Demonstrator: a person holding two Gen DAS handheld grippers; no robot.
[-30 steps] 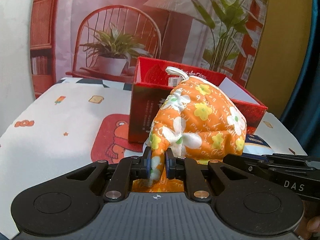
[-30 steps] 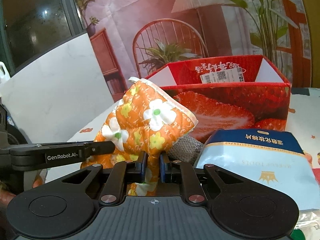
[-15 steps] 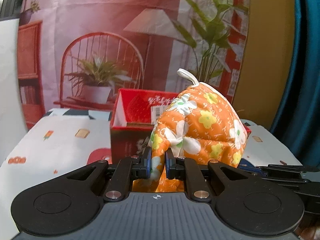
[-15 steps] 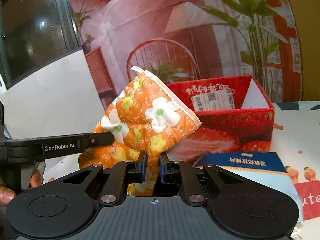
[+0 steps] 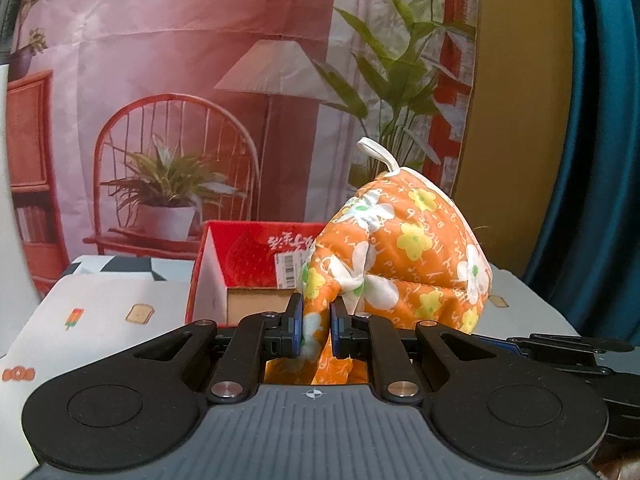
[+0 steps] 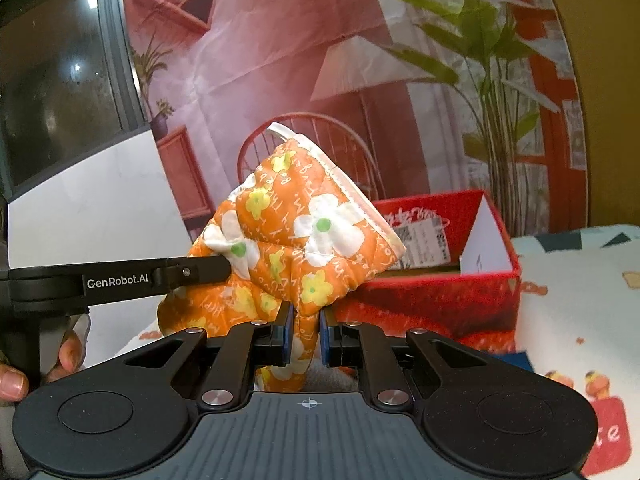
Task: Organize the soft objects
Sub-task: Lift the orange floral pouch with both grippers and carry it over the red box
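We have lifted the oven mitt (image 5: 400,264), both grippers (image 5: 316,330) (image 6: 304,338) clamped on it, level with the box (image 6: 440,300), ready to drop in.

A: What do the tools look like?

B: The left gripper (image 5: 316,332) and right gripper (image 6: 306,334) match: matte black linkage arms with silver round screws, blue pads (image 6: 285,338) inside the fingers, and a ribbed grey body bearing a small crosshair mark.

A: Any lettering?

B: White "GenRobot.AI" along the side of one black finger (image 6: 120,280).
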